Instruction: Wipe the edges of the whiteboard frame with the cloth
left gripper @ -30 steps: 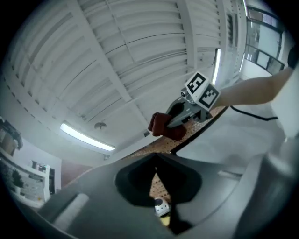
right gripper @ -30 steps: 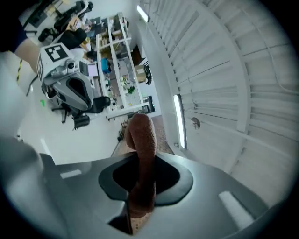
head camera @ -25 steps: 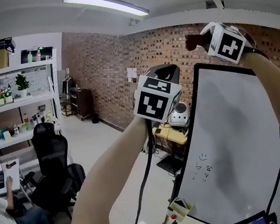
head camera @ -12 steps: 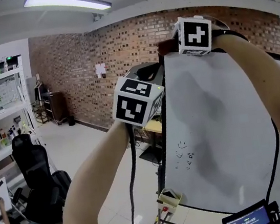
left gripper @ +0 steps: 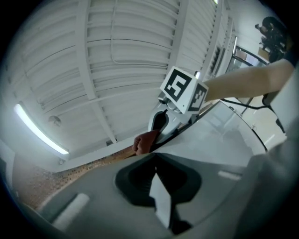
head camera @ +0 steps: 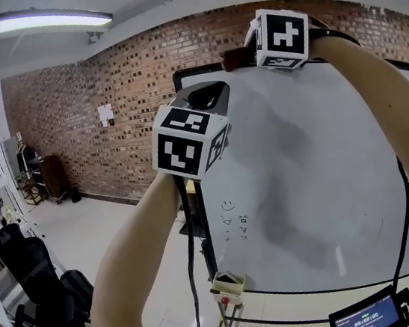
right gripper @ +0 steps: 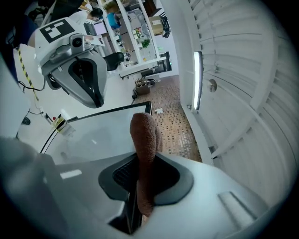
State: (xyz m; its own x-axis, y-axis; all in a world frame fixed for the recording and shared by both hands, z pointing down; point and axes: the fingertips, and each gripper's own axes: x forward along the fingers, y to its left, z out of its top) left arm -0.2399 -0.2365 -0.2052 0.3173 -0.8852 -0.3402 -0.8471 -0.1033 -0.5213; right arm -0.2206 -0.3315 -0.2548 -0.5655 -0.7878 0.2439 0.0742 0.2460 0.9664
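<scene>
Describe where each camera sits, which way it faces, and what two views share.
Head view: on the person's head, facing the whiteboard; both forearms, left tool, right tool show.
Left gripper view: on the left tool, facing up toward the ceiling; its shut jaws show.
Right gripper view: on the right tool, facing the whiteboard's top corner; its jaws grip the cloth.
Both gripper views share the cloth.

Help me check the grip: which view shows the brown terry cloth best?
Right gripper view: the brown terry cloth sits centred, clamped by the right gripper. The left gripper view shows just its tip atop the black-framed whiteboard; the head view, a dark sliver there.
</scene>
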